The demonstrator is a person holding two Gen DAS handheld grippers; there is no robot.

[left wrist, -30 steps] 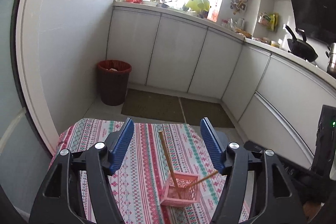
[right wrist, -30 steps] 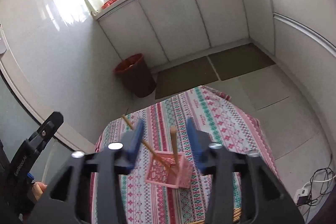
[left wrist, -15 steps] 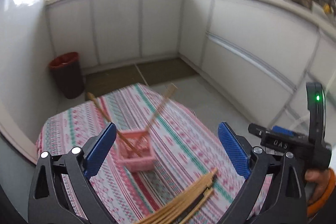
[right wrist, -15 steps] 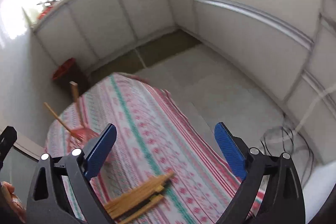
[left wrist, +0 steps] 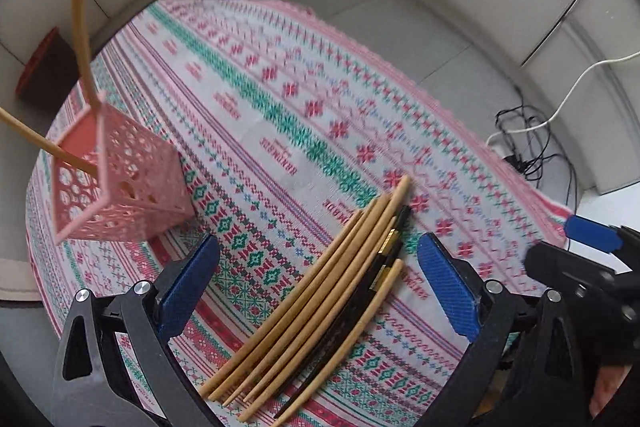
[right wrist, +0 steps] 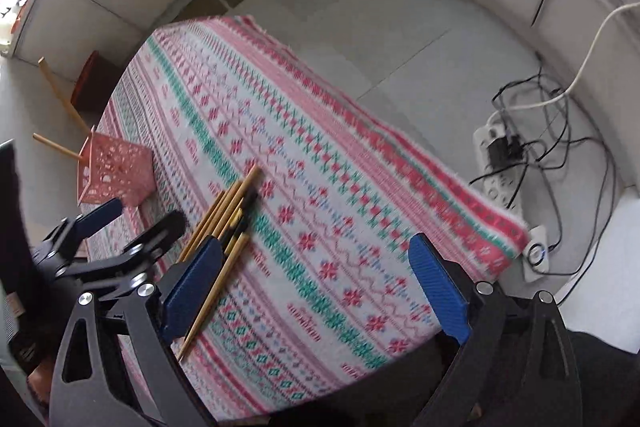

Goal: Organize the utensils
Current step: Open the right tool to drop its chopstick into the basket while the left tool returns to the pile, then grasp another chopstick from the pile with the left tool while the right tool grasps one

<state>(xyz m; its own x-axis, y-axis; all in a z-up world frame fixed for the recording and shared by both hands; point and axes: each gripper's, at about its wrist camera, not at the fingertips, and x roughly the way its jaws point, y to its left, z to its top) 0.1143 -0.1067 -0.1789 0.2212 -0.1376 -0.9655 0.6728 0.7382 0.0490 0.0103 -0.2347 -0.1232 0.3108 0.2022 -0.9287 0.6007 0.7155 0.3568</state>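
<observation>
Left wrist view: our left gripper (left wrist: 318, 283) gapes wide over the pile of chopsticks (left wrist: 320, 311) at the near edge of the table (left wrist: 280, 75), holding nothing. The pink basket (left wrist: 116, 179) near the left edge holds two chopsticks; we judge most remain to sort.

Right wrist view: our right gripper (right wrist: 316, 287) spread wide, empty, above the table's near edge; pile just left; basket at the far left edge.

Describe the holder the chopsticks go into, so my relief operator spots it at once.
Start at the patterned tablecloth and go to its left side, away from the loose chopstick bundle between the left gripper pads. There stands the pink perforated basket. It is the only container, with two wooden chopsticks already sticking out.
</observation>
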